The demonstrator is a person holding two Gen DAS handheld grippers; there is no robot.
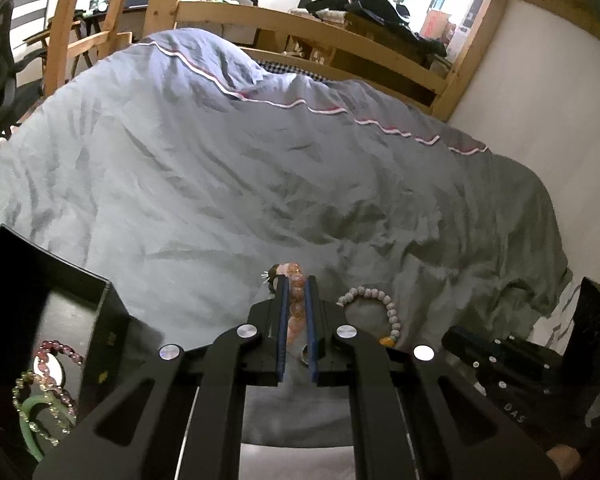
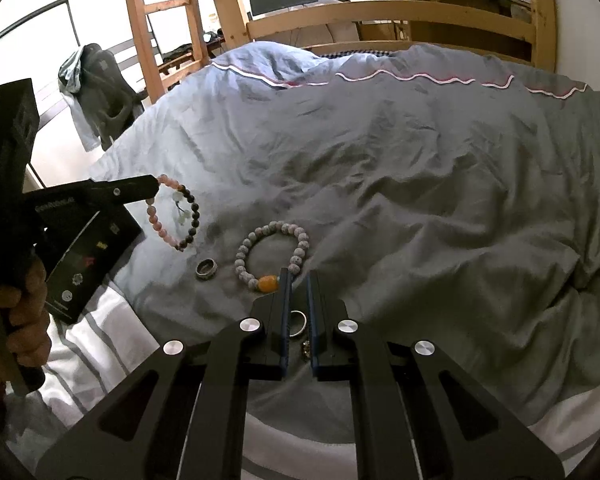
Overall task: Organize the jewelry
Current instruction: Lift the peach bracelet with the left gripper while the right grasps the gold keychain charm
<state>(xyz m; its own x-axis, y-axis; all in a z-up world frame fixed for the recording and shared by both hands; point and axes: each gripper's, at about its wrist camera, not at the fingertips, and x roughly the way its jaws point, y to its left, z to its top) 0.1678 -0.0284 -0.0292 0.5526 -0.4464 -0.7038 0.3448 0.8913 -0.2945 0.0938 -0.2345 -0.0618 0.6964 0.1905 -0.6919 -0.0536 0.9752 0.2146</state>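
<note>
The left tool [image 1: 296, 284] is clenched on a pink and dark beaded bracelet [image 2: 175, 213], which hangs from its tips clear of the grey duvet [image 2: 400, 184] on the bed. A person's hand [image 2: 24, 312] grips that tool's handle. Beside it sits an open black box [image 1: 100, 320], with several bracelets [image 1: 48, 384] and a green bangle [image 1: 30, 424] inside. The right tool [image 2: 298, 276] is clenched with nothing gripped; its tips hover just above the duvet. A silver ring [image 2: 298, 323] shows on the fabric through the gap between its fingers. Just beside its tips lies a pale grey beaded bracelet [image 2: 272, 254] with an amber bead [image 2: 267, 283]. A dark ring [image 2: 207, 269] rests near that.
</note>
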